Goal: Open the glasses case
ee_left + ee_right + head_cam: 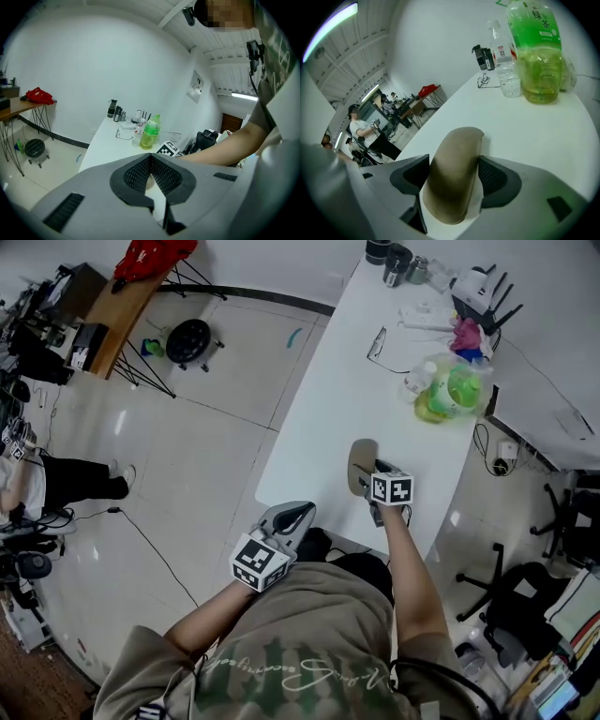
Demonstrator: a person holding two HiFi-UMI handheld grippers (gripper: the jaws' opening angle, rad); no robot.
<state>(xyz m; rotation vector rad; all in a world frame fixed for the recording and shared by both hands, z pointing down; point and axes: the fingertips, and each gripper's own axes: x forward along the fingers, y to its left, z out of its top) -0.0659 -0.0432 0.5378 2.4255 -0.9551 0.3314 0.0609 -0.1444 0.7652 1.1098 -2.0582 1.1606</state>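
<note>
Right gripper has its jaws spread wide, and the tan glasses case sits right in the gap, straddled but, as far as I can tell, not squeezed. The case lies flat with its long axis running straight out along the jaws, away from the person, near the close edge of the white table. Left gripper is fully closed on nothing, hovering off that edge, down and to the left, well apart from the case. So the right is the nearer hand, and its jaws span the case's narrow width.
</note>
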